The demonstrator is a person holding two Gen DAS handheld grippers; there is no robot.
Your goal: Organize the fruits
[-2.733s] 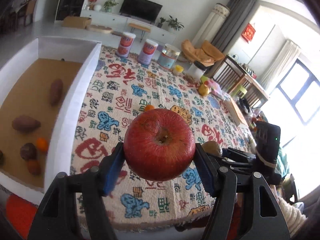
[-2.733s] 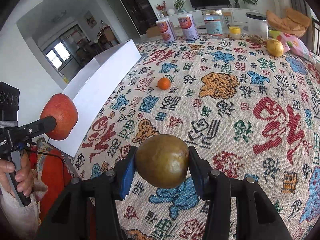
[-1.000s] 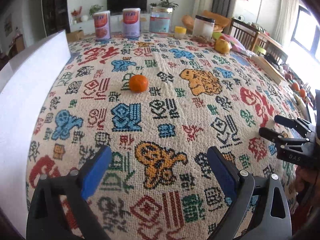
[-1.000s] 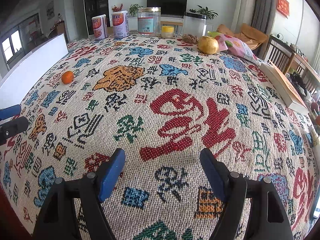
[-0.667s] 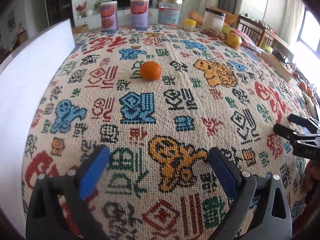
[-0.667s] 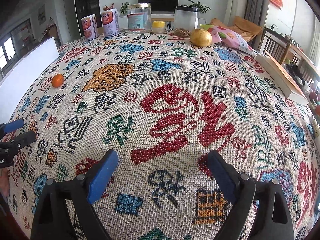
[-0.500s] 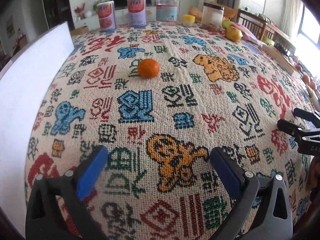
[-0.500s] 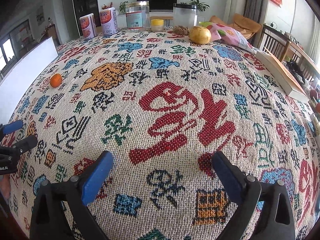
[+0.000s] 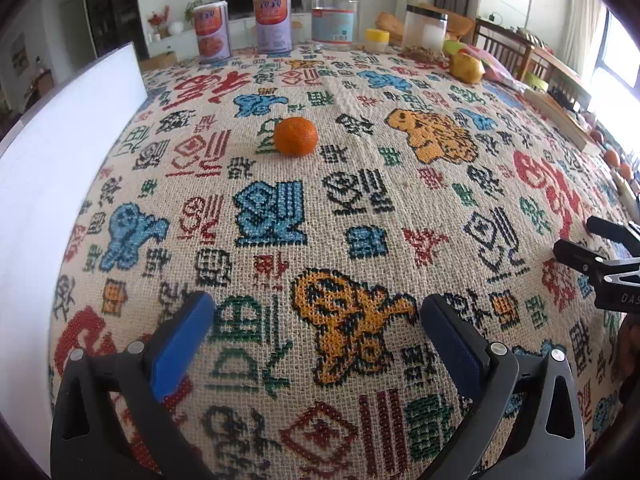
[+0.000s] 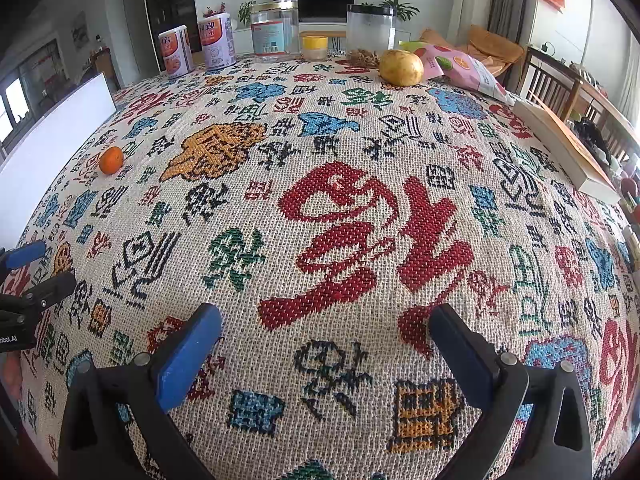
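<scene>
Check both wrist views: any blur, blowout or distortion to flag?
Left wrist: sharp, heavy fisheye bulge in the tablecloth, window at right blown out, orange crisp with a soft shadow at its left. Right wrist: same bulge, even daylight, yellow fruit in focus, dark vignette in the corners.

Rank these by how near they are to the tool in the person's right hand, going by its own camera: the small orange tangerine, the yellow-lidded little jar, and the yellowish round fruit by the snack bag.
From the right tool:
1. Small orange tangerine, off to the left, near the white box.
2. Yellowish round fruit, far side, slightly right, beside the pink snack bag.
3. Yellow-lidded little jar, at the far edge, among the canisters.
</scene>
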